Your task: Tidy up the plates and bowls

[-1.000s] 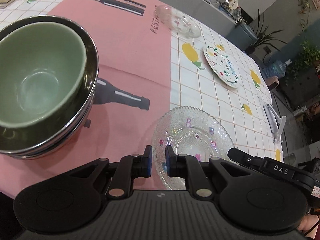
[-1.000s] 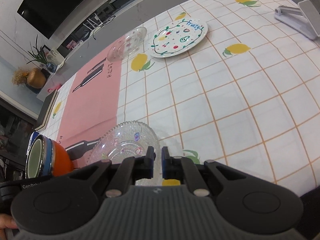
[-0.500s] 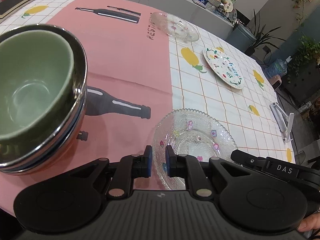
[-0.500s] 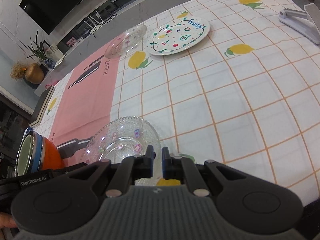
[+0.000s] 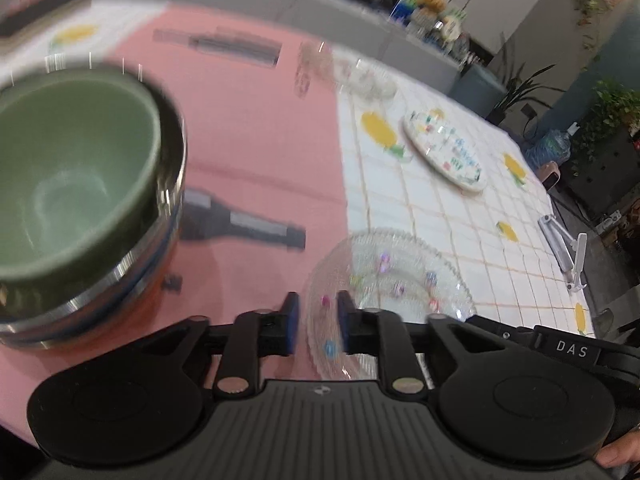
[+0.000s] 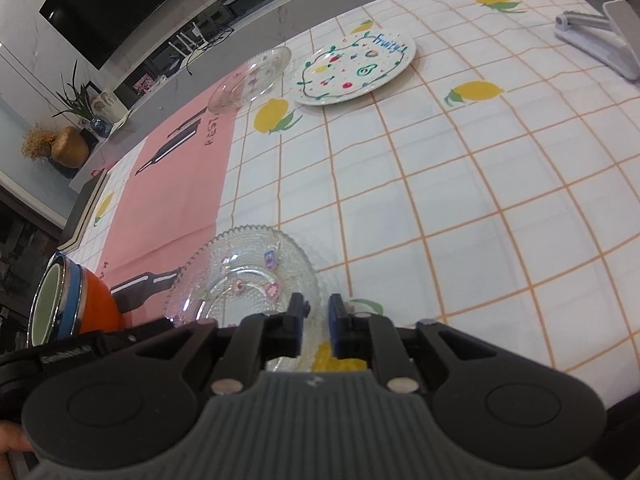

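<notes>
A lemon-print tablecloth (image 6: 460,208) with a pink mat (image 6: 180,184) covers the table, where the tidying looks partly done. The bowls are already nested: a green bowl (image 5: 72,168) sits inside a steel-rimmed orange bowl (image 6: 94,304) at the mat's near edge. The plates are not yet gathered. A painted plate (image 6: 354,68) and a small glass plate (image 6: 252,78) lie just beside each other at the far side, well apart from a larger glass plate (image 6: 244,276) lying flat near the bowls. The left gripper (image 5: 314,320) and right gripper (image 6: 316,320) both sit low over that near plate's edge, jaws opening, each a narrow gap wide; its rim shows between both pairs, but neither appears to clamp it. A grey stand (image 6: 592,36) rests at the far right, clear of the plates. Open cloth lies between the near plate and the far pair; nothing blocks the way.
</notes>
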Demonstrator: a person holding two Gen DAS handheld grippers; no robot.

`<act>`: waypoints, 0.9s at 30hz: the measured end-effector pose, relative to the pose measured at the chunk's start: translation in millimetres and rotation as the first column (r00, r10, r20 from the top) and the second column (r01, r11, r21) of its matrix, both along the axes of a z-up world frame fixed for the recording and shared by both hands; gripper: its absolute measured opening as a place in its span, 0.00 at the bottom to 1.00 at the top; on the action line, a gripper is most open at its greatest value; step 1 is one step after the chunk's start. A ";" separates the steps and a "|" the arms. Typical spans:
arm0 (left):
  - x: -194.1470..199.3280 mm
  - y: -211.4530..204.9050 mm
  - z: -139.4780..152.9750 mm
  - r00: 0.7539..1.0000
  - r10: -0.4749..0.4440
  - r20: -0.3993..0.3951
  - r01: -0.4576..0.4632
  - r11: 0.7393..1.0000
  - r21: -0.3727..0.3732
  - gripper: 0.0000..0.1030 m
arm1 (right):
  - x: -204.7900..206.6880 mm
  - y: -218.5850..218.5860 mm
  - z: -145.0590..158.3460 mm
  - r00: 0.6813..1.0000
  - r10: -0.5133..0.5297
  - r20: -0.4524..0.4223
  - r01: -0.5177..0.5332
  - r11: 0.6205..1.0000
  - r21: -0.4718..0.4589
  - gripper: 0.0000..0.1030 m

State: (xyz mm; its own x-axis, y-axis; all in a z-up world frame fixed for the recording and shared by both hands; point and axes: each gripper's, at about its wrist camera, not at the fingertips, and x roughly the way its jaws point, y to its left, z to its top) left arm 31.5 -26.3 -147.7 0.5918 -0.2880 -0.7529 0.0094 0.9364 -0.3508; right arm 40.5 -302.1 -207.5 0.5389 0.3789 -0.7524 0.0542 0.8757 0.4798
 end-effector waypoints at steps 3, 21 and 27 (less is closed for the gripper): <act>-8.5 -4.4 16.5 0.995 0.002 0.097 -0.007 0.998 0.060 0.51 | -3.1 -4.5 5.7 1.000 -0.017 0.018 0.017 1.000 -0.010 0.31; 31.8 -22.8 114.1 0.967 0.001 0.256 0.005 1.000 -0.026 0.75 | 10.4 -12.6 77.5 0.970 -0.127 0.208 0.147 0.986 -0.084 0.56; 79.8 -23.0 151.1 0.968 -0.084 0.236 0.089 0.996 -0.009 0.80 | 50.7 -13.2 99.3 0.980 -0.101 0.172 0.113 0.992 -0.062 0.62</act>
